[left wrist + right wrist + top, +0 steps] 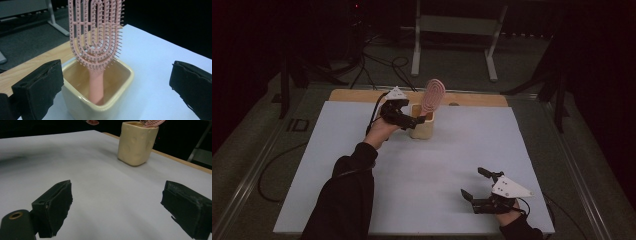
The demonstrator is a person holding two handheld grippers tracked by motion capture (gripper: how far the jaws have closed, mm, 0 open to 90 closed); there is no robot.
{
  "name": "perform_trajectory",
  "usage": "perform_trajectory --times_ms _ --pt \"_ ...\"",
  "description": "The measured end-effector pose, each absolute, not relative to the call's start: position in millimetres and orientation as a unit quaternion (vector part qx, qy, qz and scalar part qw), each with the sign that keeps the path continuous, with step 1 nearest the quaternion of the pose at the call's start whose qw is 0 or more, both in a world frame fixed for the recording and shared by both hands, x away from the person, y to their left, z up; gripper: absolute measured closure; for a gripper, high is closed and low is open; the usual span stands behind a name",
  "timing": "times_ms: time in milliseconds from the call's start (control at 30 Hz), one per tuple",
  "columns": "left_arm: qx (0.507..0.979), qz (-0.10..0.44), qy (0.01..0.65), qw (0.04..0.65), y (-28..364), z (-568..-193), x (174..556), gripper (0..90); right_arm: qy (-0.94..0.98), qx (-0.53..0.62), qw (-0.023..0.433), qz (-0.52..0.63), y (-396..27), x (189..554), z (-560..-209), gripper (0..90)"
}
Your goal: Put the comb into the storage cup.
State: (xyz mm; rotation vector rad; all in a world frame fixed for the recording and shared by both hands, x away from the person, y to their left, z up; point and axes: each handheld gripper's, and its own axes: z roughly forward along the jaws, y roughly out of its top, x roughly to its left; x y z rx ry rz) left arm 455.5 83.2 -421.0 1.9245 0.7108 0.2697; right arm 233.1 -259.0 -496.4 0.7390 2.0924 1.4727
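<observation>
Right gripper (476, 187) sits nearest the camera in the high view, low over the white bench (452, 150), well apart from the cream square cup (422, 125); jaws wide apart, nothing between them. Left gripper (417, 119) hovers just beside the cup, at its left side. Jaws spread wide to either side of the cup, pads not touching it or the brush. Pink vented hairbrush (96, 35) stands handle-down inside the cup, head up and tilted, leaning on the far rim. Cup stands near the bench's far wooden edge (357, 95).
</observation>
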Motion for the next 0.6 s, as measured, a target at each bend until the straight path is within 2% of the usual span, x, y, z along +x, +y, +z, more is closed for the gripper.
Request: perform_trajectory --times_ms 600 --pt "0.805 0.110 0.289 0.507 114.1 -413.7 432.9 0.0 0.765 0.267 0.236 0.536 -257.5 234.0 -496.5 9.3"
